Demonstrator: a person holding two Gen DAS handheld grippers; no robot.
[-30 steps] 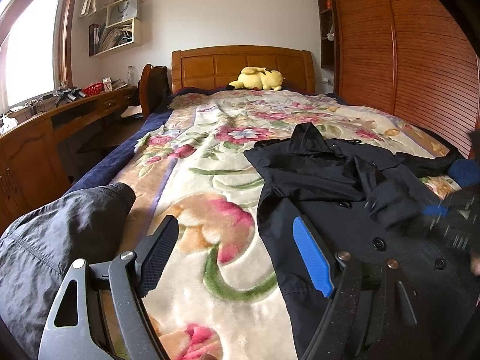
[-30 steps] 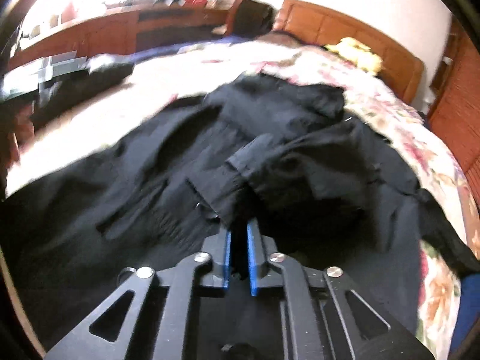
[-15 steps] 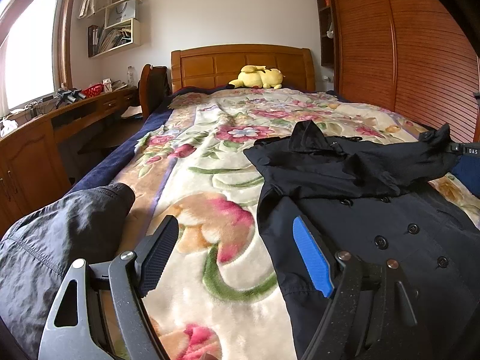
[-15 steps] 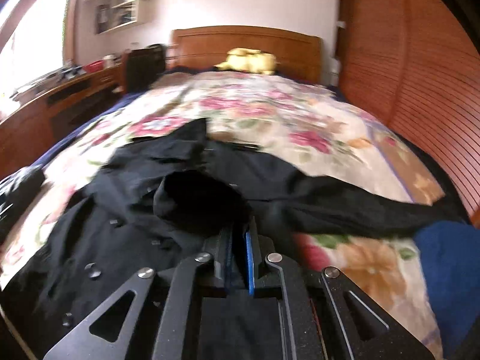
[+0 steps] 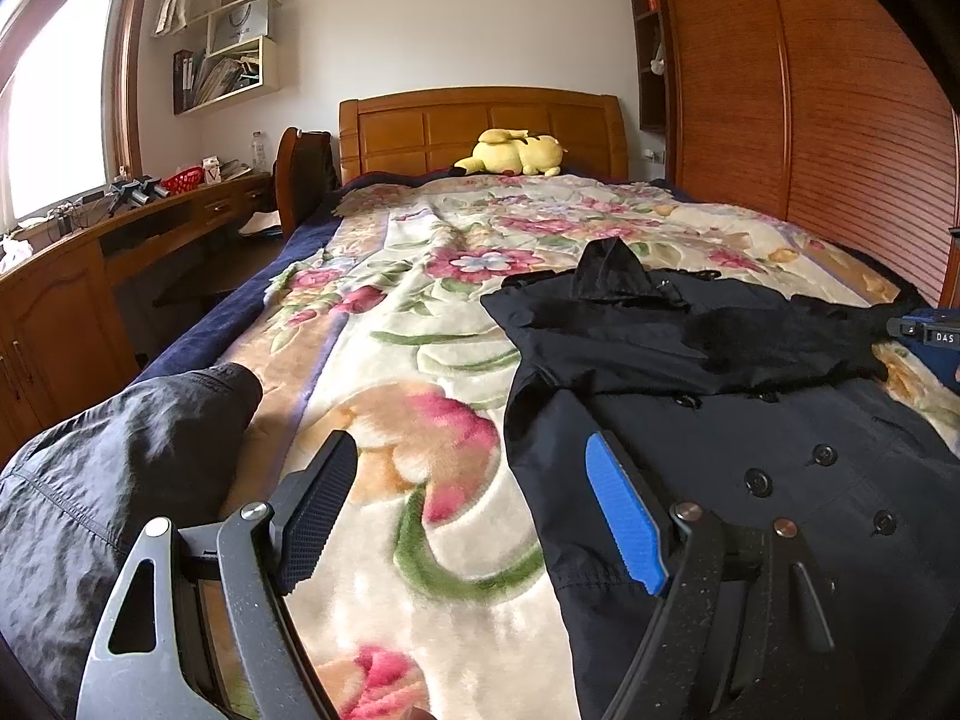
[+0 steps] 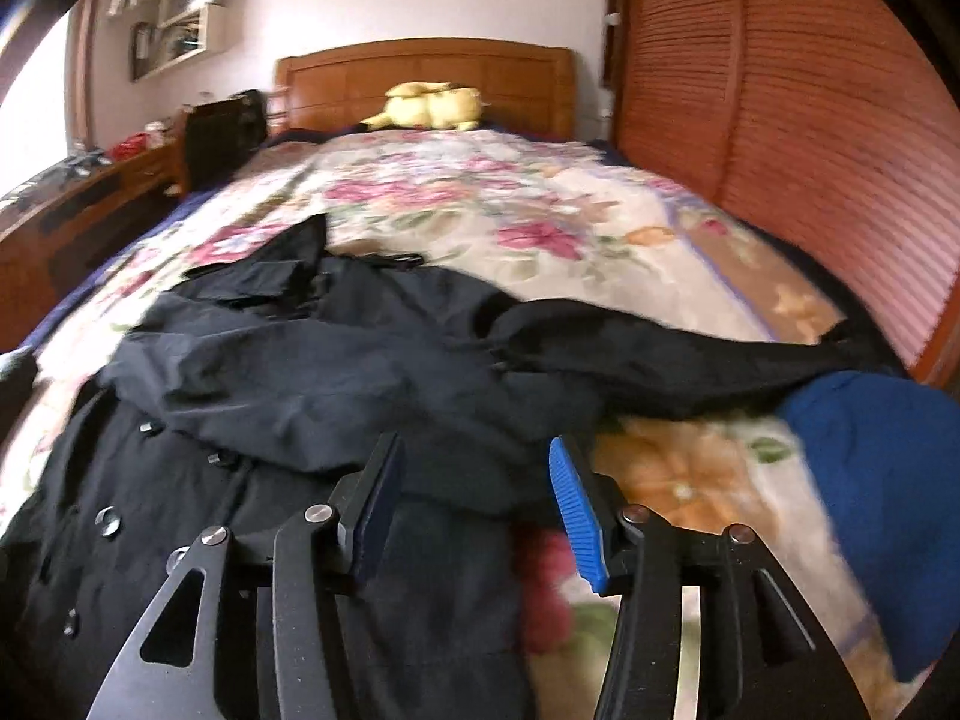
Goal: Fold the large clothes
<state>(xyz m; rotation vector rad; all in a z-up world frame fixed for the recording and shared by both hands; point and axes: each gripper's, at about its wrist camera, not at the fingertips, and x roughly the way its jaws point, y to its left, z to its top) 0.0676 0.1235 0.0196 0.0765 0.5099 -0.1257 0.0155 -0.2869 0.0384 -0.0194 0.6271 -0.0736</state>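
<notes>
Your black coat point(image 5: 750, 408) lies button-side up on the near right part of the bed point(image 5: 420, 312), collar toward the wooden headboard point(image 5: 480, 126), and one sleeve point(image 6: 690, 360) stretches out across the floral blanket toward the slatted wardrobe doors point(image 6: 810, 150), its cuff close to the bed's right edge beside a blue cloth point(image 6: 870, 480). The upper part of the coat is rumpled, with folds of fabric lying over the button row. Your left gripper point(image 5: 474, 510) hangs above the coat's left edge with its jaws wide and nothing between them, bare blanket showing in the gap. Your right gripper point(image 6: 474, 504) has just been opening its jaws; they now stand partly apart over the coat's right shoulder area, and no fabric is pinched between them. To the left of the coat you have a broad stretch of open blanket running up to the headboard, where only a yellow plush toy point(image 5: 516, 153) sits. At the near left a dark grey sleeve point(image 5: 108, 462) of your own arm rests on the bed's edge. Beyond the bed's left side a wooden desk point(image 5: 78, 264) runs under the window, its tabletop cluttered, with a chair point(image 5: 300, 180) pushed close to the bed, and the wardrobe hems in the right side
</notes>
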